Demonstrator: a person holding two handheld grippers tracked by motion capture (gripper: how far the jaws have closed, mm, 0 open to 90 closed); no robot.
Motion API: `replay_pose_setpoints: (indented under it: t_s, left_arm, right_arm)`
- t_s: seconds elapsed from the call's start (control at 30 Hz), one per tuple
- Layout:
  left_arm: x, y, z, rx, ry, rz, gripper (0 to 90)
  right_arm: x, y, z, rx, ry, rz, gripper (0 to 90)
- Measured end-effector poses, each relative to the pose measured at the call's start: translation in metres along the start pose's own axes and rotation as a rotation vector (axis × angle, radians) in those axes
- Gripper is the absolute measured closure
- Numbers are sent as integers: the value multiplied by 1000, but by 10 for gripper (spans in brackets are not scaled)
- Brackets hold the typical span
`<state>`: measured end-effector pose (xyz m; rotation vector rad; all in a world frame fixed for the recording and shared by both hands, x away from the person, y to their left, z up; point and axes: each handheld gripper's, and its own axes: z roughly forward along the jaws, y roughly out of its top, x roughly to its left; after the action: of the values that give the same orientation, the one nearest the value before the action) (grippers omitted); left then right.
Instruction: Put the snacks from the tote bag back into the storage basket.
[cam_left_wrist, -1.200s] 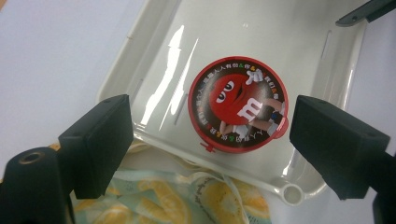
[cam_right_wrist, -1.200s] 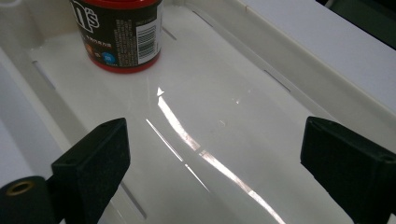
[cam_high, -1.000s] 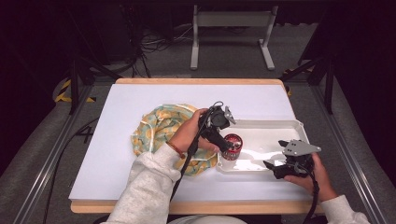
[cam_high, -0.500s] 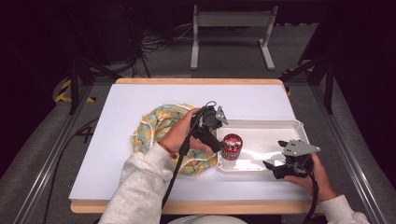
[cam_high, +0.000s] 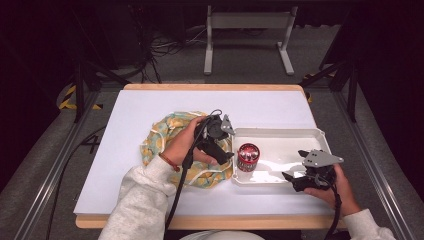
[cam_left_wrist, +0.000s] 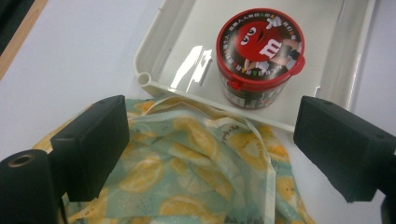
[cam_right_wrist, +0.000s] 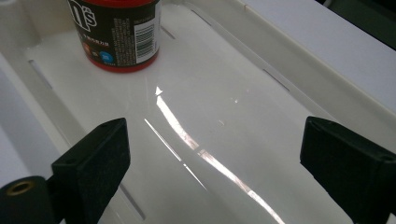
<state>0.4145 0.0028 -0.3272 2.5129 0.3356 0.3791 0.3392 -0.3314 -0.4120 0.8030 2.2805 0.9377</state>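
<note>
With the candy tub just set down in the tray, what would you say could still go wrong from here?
1. The M&M's tub stands close to the white tray's left wall, and the left gripper, whose jaws have just been opening, is near; a sideways pull might tip it.
2. The lemon-print cloth lies against the tray rim under those jaws and may snag.
3. The right gripper hangs open inside the tray and could shift it.

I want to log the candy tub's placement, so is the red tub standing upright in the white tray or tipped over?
Upright, inside the tray: the candy tub stands on its base with its red lid facing up, near the tray's left end.
</note>
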Motion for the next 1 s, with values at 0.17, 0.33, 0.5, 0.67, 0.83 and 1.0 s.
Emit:
replay_pose_setpoints:
  t_s: [0.17, 0.33, 0.5, 0.67, 0.83, 1.0]
  left_arm:
    - [2, -8, -3, 4, 14, -5, 113]
    - [4, -15, -7, 13, 29, -17, 112]
    - [6, -22, -10, 16, 38, -17, 107]
    - [11, -33, -11, 12, 33, -25, 107]
    - [13, -43, -12, 28, 28, -36, 112]
    - [16, -53, -13, 40, 38, -44, 110]
  right_arm:
    - [0, 0, 0, 1, 1, -2, 91]
    - [0, 0, 0, 1, 1, -4, 91]
    - [0, 0, 0, 2, 0, -4, 91]
    - [0, 0, 0, 3, 1, -4, 91]
    - [0, 0, 0, 5, 1, -4, 91]
    - [1, 0, 1, 4, 1, -5, 91]
